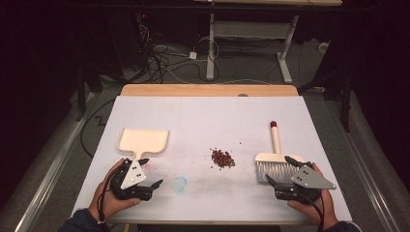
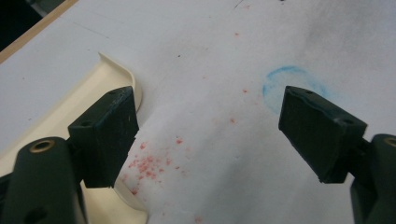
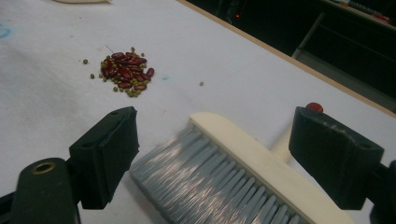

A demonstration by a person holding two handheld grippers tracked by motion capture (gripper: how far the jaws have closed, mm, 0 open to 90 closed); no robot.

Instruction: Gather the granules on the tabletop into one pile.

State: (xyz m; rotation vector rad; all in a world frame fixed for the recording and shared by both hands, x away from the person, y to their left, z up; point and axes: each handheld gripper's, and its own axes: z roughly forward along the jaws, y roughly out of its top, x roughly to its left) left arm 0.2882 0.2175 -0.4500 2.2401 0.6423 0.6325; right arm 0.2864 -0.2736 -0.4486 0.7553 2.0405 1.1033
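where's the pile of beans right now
In the high view, the bean pile lies mid-table, between the dustpan on its left and the brush on its right.

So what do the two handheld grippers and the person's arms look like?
Both the left gripper and right gripper are black, with blocky two-piece jaws, brass-coloured screw eyes, a grey three-cornered plate with dark dots, and a black trailing cable. The sleeves are dark.

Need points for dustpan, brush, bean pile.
dustpan (image 1: 144, 138), high view, middle of the pan's flat tray.
brush (image 3: 243, 142), right gripper view, cream back above the bristles.
bean pile (image 3: 125, 71), right gripper view, centre of the heap.
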